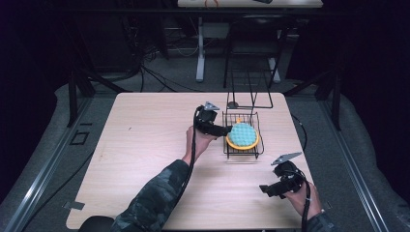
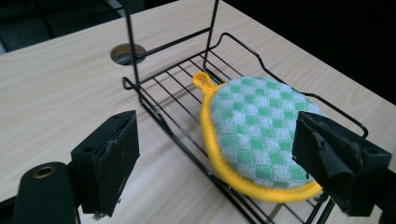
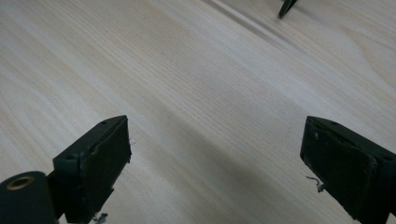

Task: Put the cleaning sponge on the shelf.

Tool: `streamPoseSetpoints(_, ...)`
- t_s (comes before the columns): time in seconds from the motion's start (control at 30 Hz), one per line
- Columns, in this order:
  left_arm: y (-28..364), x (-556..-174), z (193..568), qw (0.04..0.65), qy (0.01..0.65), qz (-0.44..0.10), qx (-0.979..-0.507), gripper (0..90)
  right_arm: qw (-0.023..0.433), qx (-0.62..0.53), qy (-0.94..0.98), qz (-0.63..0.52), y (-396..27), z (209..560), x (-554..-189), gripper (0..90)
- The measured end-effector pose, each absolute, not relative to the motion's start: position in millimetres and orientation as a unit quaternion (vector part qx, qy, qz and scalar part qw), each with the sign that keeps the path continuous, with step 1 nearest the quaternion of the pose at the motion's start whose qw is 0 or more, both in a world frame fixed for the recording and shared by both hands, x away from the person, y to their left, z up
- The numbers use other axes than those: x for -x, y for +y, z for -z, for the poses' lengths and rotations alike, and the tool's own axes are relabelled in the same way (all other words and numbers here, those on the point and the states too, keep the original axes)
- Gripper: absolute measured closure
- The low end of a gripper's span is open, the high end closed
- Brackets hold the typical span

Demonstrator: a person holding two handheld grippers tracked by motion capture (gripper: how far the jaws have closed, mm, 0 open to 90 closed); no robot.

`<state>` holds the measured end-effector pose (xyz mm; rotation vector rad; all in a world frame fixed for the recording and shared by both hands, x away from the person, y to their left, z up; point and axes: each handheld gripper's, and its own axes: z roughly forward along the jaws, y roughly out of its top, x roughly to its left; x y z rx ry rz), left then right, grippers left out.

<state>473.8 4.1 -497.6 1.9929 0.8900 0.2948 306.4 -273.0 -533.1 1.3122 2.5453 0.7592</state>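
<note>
Two grippers are out over the table (image 1: 145, 125). Your left gripper (image 1: 223, 129) sits at the left side of the black wire rack (image 1: 243, 150), near the far edge, jaws spread wide and empty. One jaw is over the bare wood, the other over the near rim of the green-checked pot holder (image 2: 254, 126) with yellow trim, which lies flat in the rack. Your right gripper (image 1: 267, 189) hangs near the front right corner, well apart from the rack, jaws also wide and holding nothing
</note>
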Motion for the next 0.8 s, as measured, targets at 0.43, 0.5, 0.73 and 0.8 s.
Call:
streamPoseSetpoints(0.43,40.8,-458.7,466.6,0.441,0.342,-0.15,-0.816,10.4,0.093,-0.441,0.857,-0.249,-272.7,532.2,-305.1,8.0)
streamPoseSetpoints(0.5,45.8,-455.4,463.3,0.436,0.339,-0.155,-0.819,9.6,0.094,-0.44,0.858,-0.249,-272.7,532.4,-305.1,8.0)
streamPoseSetpoints(0.73,74.6,-440.1,453.3,0.422,0.339,-0.169,-0.823,5.3,0.092,-0.442,0.857,-0.248,-273.0,532.7,-304.7,8.0)
streamPoseSetpoints(0.8,83.7,-435.6,452.5,0.419,0.344,-0.17,-0.823,3.8,0.094,-0.442,0.856,-0.249,-272.8,533.0,-304.6,8.0)
